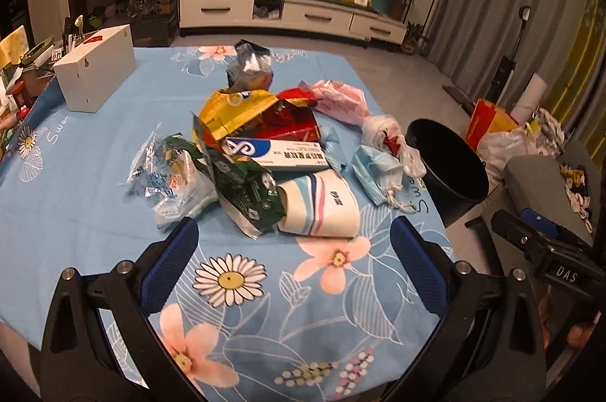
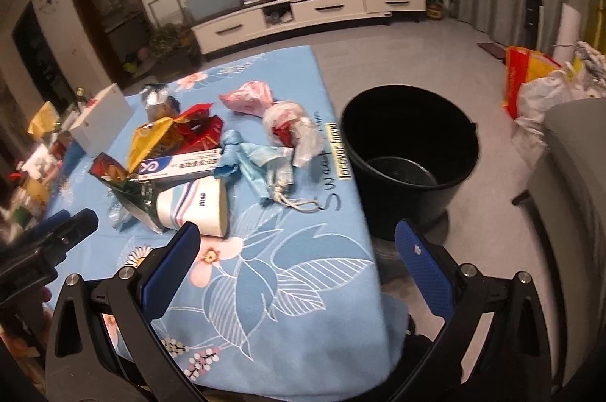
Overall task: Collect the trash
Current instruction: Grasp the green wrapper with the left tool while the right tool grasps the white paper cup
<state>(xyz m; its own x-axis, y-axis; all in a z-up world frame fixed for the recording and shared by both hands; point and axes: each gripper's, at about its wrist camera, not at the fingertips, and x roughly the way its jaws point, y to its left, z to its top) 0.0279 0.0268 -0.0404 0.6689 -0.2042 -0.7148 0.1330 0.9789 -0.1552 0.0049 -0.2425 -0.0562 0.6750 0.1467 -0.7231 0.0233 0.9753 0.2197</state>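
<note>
One black bucket (image 2: 411, 152) stands on the floor just beside the right edge of the table (image 1: 94, 197), which is covered by a blue flowered cloth; from where I stand the bucket looks bare inside. All the trash lies on the cloth, left of the bucket. Nearest the bucket is one white plastic bag with red inside (image 1: 386, 133), and just left of it one crumpled blue face mask (image 1: 375, 171) with its ear loops trailing. Beyond these, farther from the bucket, lies one pink bag (image 1: 341, 101). The main heap sits well left of the bucket: one striped paper cup (image 1: 322, 209) on its side, one green wrapper (image 1: 246, 190) touching the cup, one long white-and-blue box (image 1: 276, 154) across the top, one yellow wrapper (image 1: 235, 108), one red wrapper (image 1: 291, 120), one clear crumpled wrapper with blue print (image 1: 166, 178) at the far left of the heap, and one silvery wrapper (image 1: 250, 67) at the back. One white box (image 1: 96, 72) stands apart, farthest from the bucket.

There are two grippers. The left gripper (image 1: 293, 243) hangs with its blue pads wide apart just short of the cup, clasping nothing. The right gripper (image 2: 299, 246) is equally spread, empty, over the table edge next to the bucket.
</note>
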